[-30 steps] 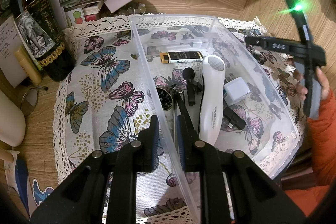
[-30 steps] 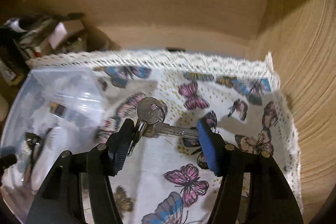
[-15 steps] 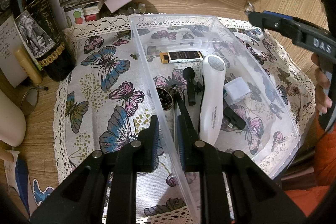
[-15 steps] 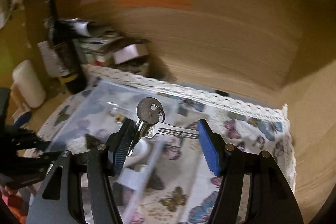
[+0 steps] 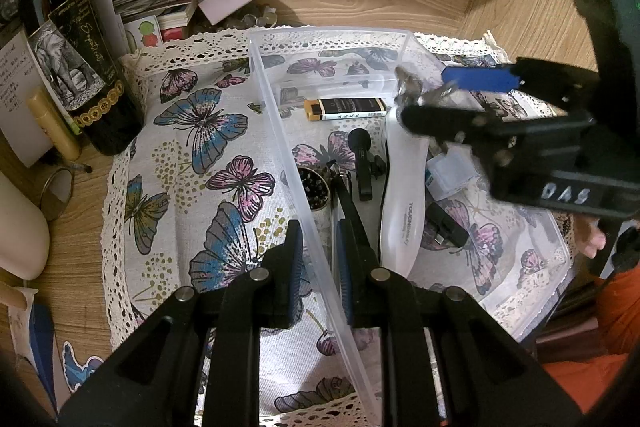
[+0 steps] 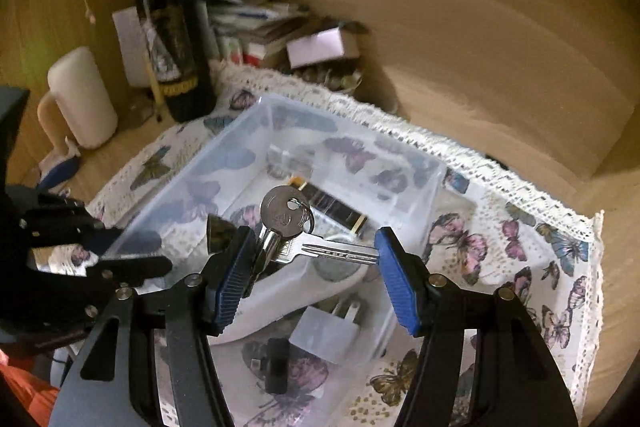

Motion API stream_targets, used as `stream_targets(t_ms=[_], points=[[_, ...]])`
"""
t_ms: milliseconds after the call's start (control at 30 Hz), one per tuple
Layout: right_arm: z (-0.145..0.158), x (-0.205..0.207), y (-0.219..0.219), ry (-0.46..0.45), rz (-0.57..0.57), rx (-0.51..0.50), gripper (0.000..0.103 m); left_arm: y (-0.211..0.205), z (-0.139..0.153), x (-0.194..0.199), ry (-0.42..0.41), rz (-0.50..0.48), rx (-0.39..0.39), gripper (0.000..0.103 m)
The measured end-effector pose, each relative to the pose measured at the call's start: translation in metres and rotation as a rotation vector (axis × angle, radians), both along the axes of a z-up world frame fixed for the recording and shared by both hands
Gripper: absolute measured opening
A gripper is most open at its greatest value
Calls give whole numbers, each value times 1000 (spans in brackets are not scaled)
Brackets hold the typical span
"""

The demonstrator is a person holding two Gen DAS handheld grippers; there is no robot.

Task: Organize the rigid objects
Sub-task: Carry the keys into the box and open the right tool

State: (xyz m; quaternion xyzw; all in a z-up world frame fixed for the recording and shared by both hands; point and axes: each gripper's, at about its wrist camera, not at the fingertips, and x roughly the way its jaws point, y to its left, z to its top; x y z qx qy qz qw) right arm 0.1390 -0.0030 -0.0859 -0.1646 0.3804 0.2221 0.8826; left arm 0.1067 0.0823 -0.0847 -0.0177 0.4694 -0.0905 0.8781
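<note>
Clear plastic bin (image 5: 280,131): my left gripper (image 5: 318,255) clamps its wall, apparently steadying it; my right gripper (image 6: 312,259) holds keys (image 6: 296,227) endwise above.

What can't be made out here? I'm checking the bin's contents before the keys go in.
- Left wrist view: the right gripper covers the white device's top end and part of the small white box.
- Right wrist view: the keys hide part of the lighter.
- Left wrist view: the clear bin's near corner is behind the left gripper.
</note>
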Motion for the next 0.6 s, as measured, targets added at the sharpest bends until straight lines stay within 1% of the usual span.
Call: stream_targets(t_ms=[233, 300, 400, 600], points=[[-17, 4, 6, 51, 19, -38, 58, 0, 0, 0, 1, 0, -1, 17], [-17, 4, 7, 60, 22, -38, 58, 0, 0, 0, 1, 0, 0, 17], [-16, 5, 5, 61, 18, -30, 61, 0, 0, 0, 3, 2, 1, 17], [-4, -2, -7, 38, -1, 19, 66, -2, 3, 0, 2, 19, 2, 17]])
